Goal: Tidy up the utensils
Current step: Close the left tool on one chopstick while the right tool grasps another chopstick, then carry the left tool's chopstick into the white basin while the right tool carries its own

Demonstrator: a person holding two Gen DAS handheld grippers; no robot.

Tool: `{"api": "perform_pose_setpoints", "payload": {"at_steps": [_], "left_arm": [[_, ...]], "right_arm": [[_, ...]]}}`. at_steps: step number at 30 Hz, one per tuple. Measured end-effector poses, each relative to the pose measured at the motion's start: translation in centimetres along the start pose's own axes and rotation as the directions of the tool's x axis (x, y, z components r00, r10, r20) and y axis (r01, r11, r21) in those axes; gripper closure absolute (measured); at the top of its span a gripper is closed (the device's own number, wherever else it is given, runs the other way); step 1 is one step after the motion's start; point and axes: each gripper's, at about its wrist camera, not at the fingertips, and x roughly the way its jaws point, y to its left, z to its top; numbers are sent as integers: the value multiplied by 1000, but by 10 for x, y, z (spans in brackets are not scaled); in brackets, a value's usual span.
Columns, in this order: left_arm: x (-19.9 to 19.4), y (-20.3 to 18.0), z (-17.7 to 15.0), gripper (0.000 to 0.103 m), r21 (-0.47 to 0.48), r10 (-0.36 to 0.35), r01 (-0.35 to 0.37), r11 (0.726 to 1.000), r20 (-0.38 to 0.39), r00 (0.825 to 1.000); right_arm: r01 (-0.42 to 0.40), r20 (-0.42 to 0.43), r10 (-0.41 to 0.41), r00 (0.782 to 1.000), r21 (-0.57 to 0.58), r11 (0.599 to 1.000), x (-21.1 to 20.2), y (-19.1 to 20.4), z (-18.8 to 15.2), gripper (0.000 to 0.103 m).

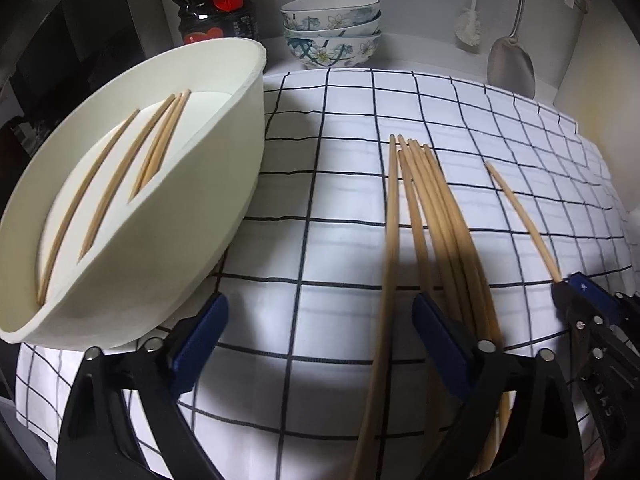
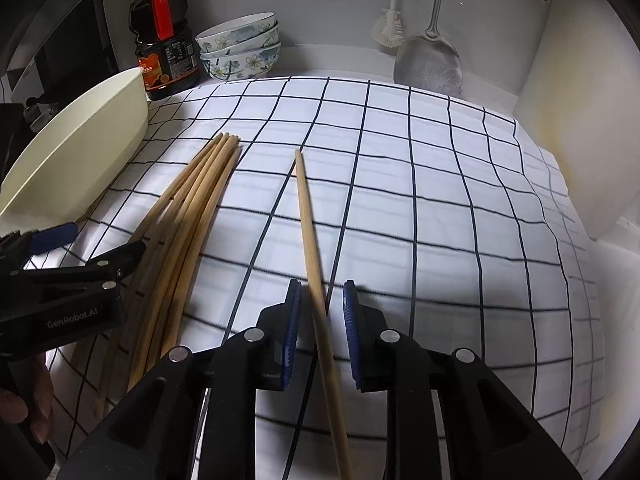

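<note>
**Chopsticks on the checked cloth**

On the checked cloth (image 2: 400, 184), a single chopstick (image 2: 310, 240) lies between the parted fingers of the right gripper (image 2: 322, 332), untouched. The left gripper (image 1: 320, 344) is spread wide beside the chopstick bundle (image 1: 432, 216). The white tub (image 1: 224, 152), at the cloth's left edge, holds more chopsticks.
</note>
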Motion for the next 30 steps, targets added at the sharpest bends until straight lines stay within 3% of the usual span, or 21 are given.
{"api": "perform_pose_setpoints", "payload": {"at_steps": [6,9,10,11,13,14,20,30], "left_arm": [[2,-9,6,37,12,-22,22,1000,11,1000],[0,-14,9,55,25,-44,44,999,16,999],[0,-16,9,63,30,-50,50,998,19,999],[0,-18,9,68,37,-55,54,998,21,998],[-1,-19,9,92,46,-72,71,996,22,997],[-1,-20,9,95,49,-83,82,995,17,996],[-4,-14,12,96,24,-140,140,990,-10,990],[-55,-3,29,96,20,-231,230,973,25,973]], "right_arm": [[-12,11,13,1000,-13,1000,10,1,14,82],[-24,16,25,1000,-27,999,14,4,19,87],[-26,18,27,999,-31,999,14,5,19,96],[-24,17,24,1000,-37,999,14,6,20,97],[-25,15,25,1000,-40,999,14,7,20,97],[-30,15,31,999,-35,999,14,6,20,97],[-63,11,63,998,31,998,9,-1,17,97],[-106,66,99,993,113,988,-35,-7,27,97]]}}
